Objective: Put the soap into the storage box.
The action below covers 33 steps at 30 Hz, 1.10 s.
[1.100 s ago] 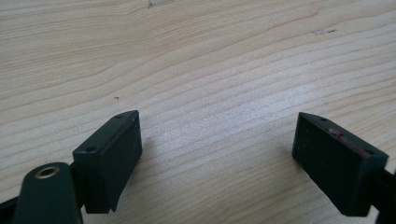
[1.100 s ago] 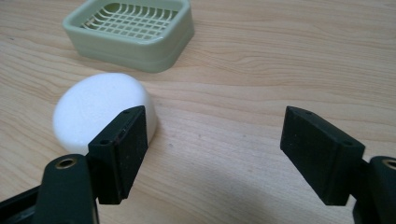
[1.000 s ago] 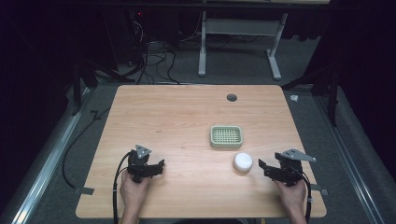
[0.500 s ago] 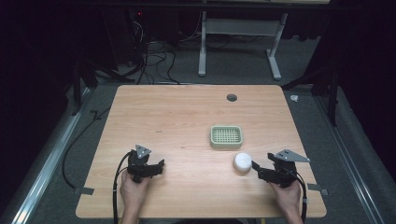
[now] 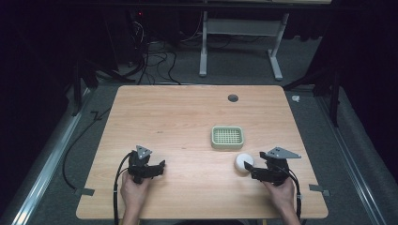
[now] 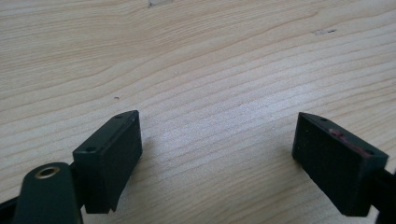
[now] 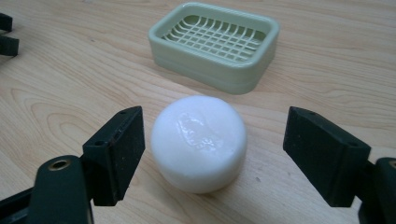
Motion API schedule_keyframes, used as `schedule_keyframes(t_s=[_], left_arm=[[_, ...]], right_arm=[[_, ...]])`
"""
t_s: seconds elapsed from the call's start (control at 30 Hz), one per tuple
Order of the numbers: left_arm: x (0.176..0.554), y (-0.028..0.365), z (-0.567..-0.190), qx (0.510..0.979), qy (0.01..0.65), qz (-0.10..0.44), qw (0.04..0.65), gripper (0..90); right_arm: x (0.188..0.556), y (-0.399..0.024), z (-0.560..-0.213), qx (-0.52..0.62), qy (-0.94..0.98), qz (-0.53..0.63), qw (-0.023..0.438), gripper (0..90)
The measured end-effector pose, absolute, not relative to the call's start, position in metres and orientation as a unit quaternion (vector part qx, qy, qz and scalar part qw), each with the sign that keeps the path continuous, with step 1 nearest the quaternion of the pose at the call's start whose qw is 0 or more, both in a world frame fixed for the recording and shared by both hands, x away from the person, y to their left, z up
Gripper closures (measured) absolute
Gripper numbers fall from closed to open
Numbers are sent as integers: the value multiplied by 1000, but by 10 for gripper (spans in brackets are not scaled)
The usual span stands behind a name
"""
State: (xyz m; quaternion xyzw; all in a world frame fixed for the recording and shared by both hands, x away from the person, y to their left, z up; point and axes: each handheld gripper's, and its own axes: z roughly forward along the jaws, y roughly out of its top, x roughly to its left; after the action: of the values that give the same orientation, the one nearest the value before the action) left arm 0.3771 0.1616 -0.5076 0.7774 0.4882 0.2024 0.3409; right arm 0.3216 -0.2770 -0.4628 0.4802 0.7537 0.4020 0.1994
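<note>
A round white soap bar [image 5: 243, 162] [image 7: 200, 143] lies on the wooden table, just in front of a pale green soap dish [image 5: 227, 137] [image 7: 215, 42] with a grid floor. My right gripper [image 5: 249, 169] [image 7: 212, 156] is open, its jaws on either side of the soap, neither one touching it. At the table's near left, my left gripper [image 5: 159, 167] [image 6: 219, 161] rests open over bare wood, with nothing between its jaws.
The wooden table [image 5: 178, 122] has a dark round cable hole [image 5: 233, 98] near its far edge. A cable [image 5: 117, 187] trails from the left gripper toward the front edge. Beyond the table stand a white desk frame [image 5: 239, 42] and tangled cables on the floor.
My right gripper has moved left toward the soap bar, and its jaws now flank it. The left gripper has stayed where it was.
</note>
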Motion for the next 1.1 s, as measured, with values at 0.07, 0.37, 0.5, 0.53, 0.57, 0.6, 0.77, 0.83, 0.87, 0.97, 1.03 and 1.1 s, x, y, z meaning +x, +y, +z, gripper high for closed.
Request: schedule_keyframes(t_s=[0.07,0.37,0.5,0.53,0.57,0.6,0.77,0.83,0.87,0.97,1.03,1.1], left_arm=[[377,162,-508,777,488,202,341,163],[377,162,-508,777,488,202,341,163],[377,162,-508,777,488,202,341,163],[377,162,-508,777,488,202,341,163],[377,162,-508,777,488,202,341,163],[377,162,-508,777,488,202,341,163],[377,162,-508,777,488,202,341,163],[377,162,-508,777,488,202,341,163],[377,162,-508,777,488,202,341,163],[377,162,-508,777,488,202,341,163],[377,162,-508,777,488,202,341,163],[377,162,-508,777,488,202,341,163]], right_arm=[[324,-274,-464,481,757,397,196,204],[332,-265,-470,477,765,389,190,185],[336,-261,-471,474,769,384,189,179],[337,-259,-472,475,770,383,188,176],[338,-258,-472,473,772,382,187,172],[339,-258,-473,472,774,379,187,169],[343,-253,-477,469,780,372,183,159],[344,-251,-478,470,782,366,182,155],[345,-251,-479,471,782,365,181,153],[347,-249,-482,470,785,361,181,153],[348,-248,-483,472,786,356,180,153],[349,-247,-485,473,787,353,179,153]])
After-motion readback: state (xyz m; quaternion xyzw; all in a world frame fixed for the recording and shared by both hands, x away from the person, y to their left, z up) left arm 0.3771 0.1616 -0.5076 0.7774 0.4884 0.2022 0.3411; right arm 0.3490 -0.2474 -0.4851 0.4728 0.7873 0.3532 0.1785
